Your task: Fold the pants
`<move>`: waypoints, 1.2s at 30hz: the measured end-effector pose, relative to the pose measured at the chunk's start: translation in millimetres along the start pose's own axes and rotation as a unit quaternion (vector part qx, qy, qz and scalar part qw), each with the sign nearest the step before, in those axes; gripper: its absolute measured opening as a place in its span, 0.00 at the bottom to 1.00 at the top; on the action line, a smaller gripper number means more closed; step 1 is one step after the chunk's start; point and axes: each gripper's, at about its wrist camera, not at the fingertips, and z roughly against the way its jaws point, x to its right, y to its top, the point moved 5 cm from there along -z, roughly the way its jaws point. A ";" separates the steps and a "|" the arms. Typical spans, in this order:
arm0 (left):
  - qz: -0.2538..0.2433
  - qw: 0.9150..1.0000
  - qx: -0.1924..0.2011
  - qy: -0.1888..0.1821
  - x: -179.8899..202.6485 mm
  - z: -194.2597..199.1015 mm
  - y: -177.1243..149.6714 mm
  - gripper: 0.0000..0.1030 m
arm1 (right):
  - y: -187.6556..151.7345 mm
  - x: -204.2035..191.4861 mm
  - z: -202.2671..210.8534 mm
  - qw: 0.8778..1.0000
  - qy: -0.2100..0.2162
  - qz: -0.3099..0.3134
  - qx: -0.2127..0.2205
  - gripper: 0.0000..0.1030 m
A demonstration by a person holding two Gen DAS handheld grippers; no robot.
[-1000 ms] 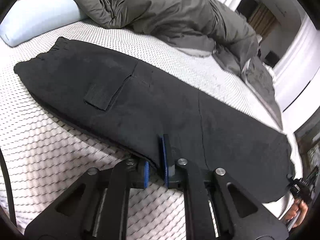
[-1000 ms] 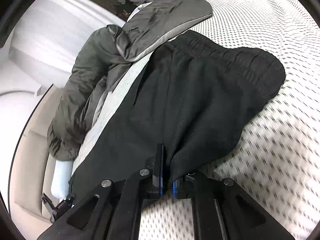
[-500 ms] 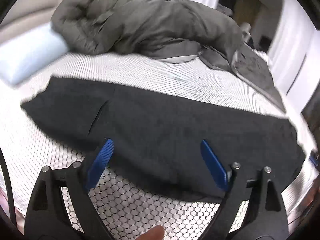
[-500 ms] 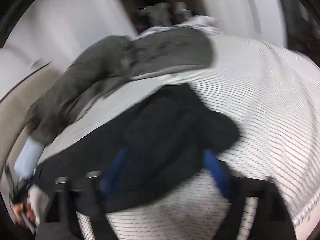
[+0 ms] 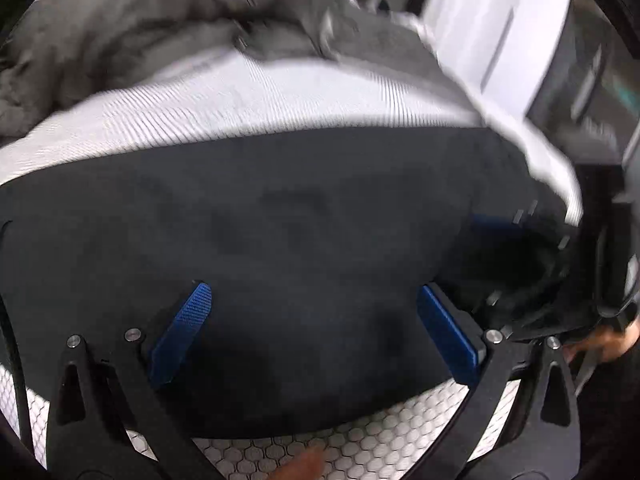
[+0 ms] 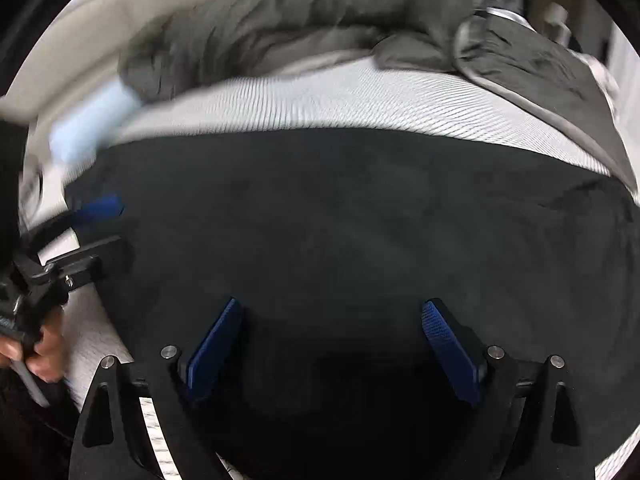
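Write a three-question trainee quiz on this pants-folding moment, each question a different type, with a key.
1. True or false: the left gripper is clamped on the black pants.
2. Multiple choice: what lies on the mattress beyond the pants? A) a grey duvet B) a red towel C) a cardboard box
3. Fill in: in the right wrist view, the right gripper has its blue pads spread with the ____ spread flat below them.

Key
1. False: its pads stand wide apart, and its jaws are opening above the cloth.
2. A: the grey duvet is bunched along the far side.
3. pants
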 end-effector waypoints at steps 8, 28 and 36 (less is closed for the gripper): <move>0.017 0.993 -0.004 0.117 -76.0 25.5 -33.4 1.00 | -61.0 137.4 42.4 0.975 -0.203 -0.093 0.013 0.91; 0.001 0.997 -0.057 0.053 -23.5 -49.7 45.3 1.00 | 6.8 114.9 -4.7 0.993 -0.115 -0.026 -0.011 0.92; 0.036 0.994 -0.042 0.093 -64.0 -30.2 41.8 0.99 | -40.5 250.2 41.9 0.949 -0.258 -0.179 0.023 0.91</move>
